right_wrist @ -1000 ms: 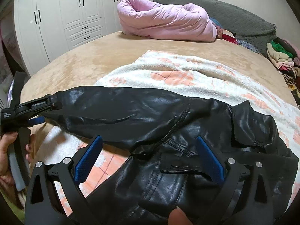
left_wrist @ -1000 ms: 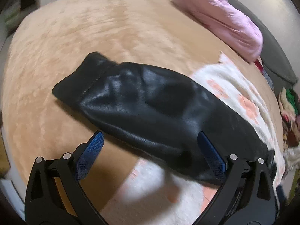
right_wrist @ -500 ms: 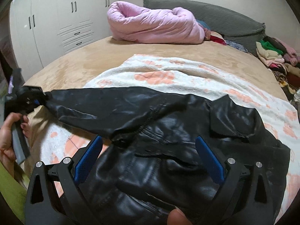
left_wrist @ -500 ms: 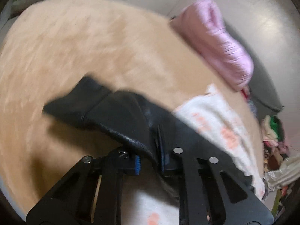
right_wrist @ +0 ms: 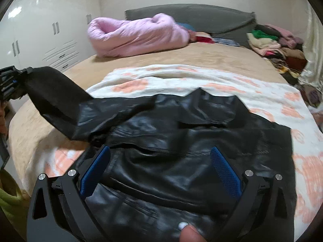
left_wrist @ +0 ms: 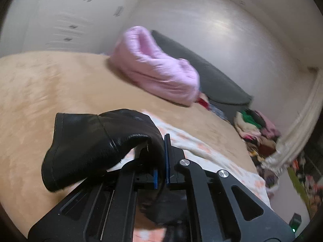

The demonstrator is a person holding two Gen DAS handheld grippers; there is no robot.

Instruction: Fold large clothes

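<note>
A: Where's the jacket [right_wrist: 181,141]?

B: Across the centre and lower part of the right wrist view, lying flat on a white blanket [right_wrist: 201,80] with peach blotches, which is spread over the tan bed [right_wrist: 201,56]. One sleeve [right_wrist: 54,92] stretches toward the middle left of that frame, lifted off the bed.

A: What's lifting it?

B: The left gripper [left_wrist: 160,161], low in the centre of its own view. Its jaws have just been closing and now pinch the sleeve's black leather between the blue pads [left_wrist: 166,161]; the cuff [left_wrist: 84,141] droops over to the left of the fingers. In the right view that gripper is at the left edge.

A: And the right gripper [right_wrist: 159,167]?

B: Spread wide at the bottom of its frame, above the jacket's front, gripping nothing. A fingertip [right_wrist: 187,232] shows at the bottom edge.

A: Anything else?

B: A pink duvet [right_wrist: 137,36] in the upper middle, a clothes pile [right_wrist: 272,44] upper right, and a white wardrobe [right_wrist: 40,36] upper left.
</note>
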